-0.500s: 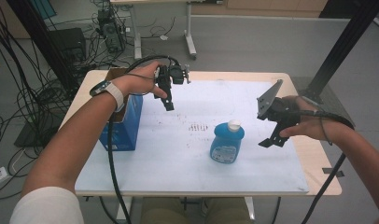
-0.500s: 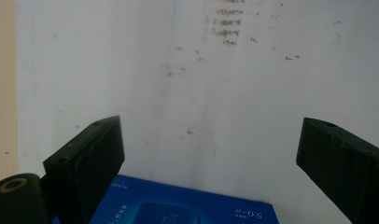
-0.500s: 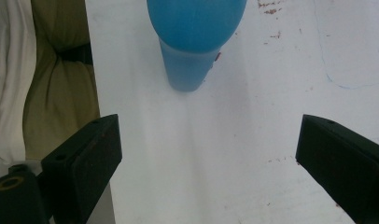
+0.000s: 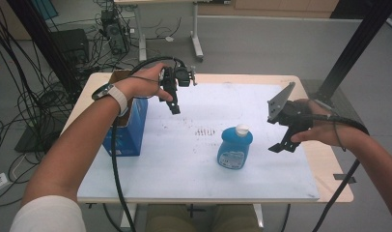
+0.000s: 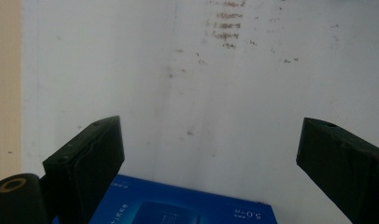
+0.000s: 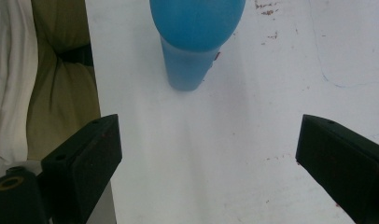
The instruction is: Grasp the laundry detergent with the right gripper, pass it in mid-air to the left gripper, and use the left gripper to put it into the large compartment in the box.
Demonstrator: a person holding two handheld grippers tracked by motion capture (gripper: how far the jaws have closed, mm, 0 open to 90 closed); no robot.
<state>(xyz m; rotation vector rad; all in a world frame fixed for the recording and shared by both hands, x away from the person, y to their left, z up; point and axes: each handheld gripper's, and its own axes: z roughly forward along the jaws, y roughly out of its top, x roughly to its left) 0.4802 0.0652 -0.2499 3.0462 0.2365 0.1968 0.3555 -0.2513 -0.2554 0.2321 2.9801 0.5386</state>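
Jaws of both grippers were held released; probably an approach was under way, the right gripper to be closed around the squat blue plastic bottle.

One blue bottle, one blue box, two tongs.

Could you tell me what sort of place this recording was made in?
Probably a lab or workshop: cables trail over a grey floor, computer equipment stands behind, and the table carries a stained white mat.
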